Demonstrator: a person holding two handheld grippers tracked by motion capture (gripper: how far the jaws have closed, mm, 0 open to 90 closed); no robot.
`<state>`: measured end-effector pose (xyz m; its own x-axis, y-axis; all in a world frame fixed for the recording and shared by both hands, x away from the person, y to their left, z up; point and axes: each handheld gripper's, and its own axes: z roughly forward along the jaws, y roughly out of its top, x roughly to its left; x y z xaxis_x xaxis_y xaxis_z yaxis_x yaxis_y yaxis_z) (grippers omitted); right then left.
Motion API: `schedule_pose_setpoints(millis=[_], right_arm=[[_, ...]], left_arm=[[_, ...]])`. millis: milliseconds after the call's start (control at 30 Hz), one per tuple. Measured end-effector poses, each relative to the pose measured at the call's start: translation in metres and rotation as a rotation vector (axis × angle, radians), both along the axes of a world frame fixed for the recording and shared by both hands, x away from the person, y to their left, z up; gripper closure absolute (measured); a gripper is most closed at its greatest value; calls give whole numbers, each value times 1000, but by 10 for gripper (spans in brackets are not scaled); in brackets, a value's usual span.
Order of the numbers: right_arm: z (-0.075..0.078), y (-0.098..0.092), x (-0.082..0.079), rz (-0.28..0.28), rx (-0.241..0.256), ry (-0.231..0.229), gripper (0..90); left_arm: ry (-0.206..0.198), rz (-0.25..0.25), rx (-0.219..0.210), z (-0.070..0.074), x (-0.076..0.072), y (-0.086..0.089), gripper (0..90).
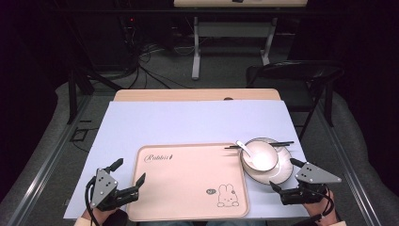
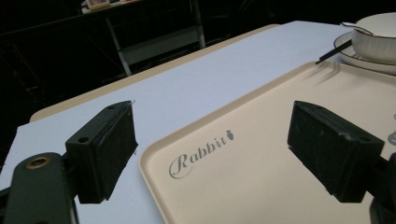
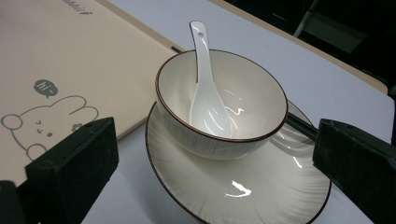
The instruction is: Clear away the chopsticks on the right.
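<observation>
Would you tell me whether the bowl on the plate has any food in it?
Empty of food: the bowl holds just a white spoon against its bare glossy inside.

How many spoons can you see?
1. The white spoon rests in the bowl on the plate, right of the tray.

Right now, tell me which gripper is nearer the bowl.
Right. The right gripper sits open just off the plate's near right edge, facing the bowl. The left gripper is open at the tray's far left edge.
</observation>
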<state>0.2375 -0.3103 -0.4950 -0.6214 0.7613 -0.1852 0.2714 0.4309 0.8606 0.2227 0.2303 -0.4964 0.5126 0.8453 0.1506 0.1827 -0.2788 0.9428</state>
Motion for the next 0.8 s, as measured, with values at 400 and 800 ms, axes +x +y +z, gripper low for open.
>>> schedule_pose_setpoints(millis=[400, 800], right_arm=[[8, -2, 3, 18, -43, 33, 0], [39, -15, 30, 105, -122, 110, 0]], left_arm=[[1, 0, 6, 0, -1, 1, 155], [-1, 5, 1, 0, -1, 1, 155]])
